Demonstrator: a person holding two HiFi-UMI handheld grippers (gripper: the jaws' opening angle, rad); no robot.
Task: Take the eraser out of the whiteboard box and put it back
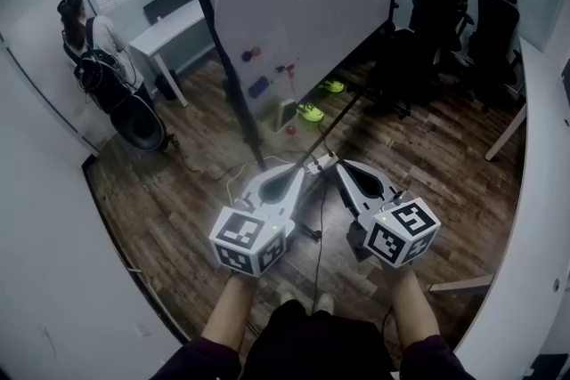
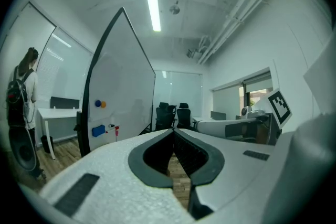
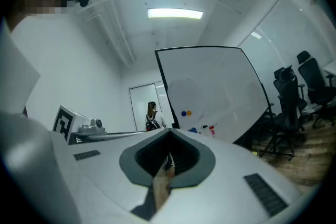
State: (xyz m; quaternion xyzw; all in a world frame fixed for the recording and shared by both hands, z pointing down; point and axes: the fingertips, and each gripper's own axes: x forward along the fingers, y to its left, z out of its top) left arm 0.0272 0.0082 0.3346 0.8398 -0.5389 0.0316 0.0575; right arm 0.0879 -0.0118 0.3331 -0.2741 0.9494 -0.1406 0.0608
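- Blue rectangular eraser (image 1: 259,87): far from both tools, low on the board face, nothing touching it.
- Nearest: left white two-jaw gripper (image 1: 309,165), jaws pressed together, empty.
- Right white two-jaw gripper (image 1: 342,165), just beside it, jaws also pressed together on nothing. Both aim at the board.
- Dark cables (image 1: 321,231) trail over the wood floor under the tools. Trip or snag risk on the walk in.
- Large white whiteboard on a black stand (image 1: 303,4): a firm push may rock or shift it.
- Red-capped marker (image 1: 288,67) sits near the eraser. A sloppy approach could knock it off.
- Can't pick out the box for sure.
- Jaws need spreading before contact, otherwise they shove the eraser. A shallow pinch could drop it.
- Far: black office chairs (image 1: 463,22), and a person with a backpack (image 1: 93,49) well clear.
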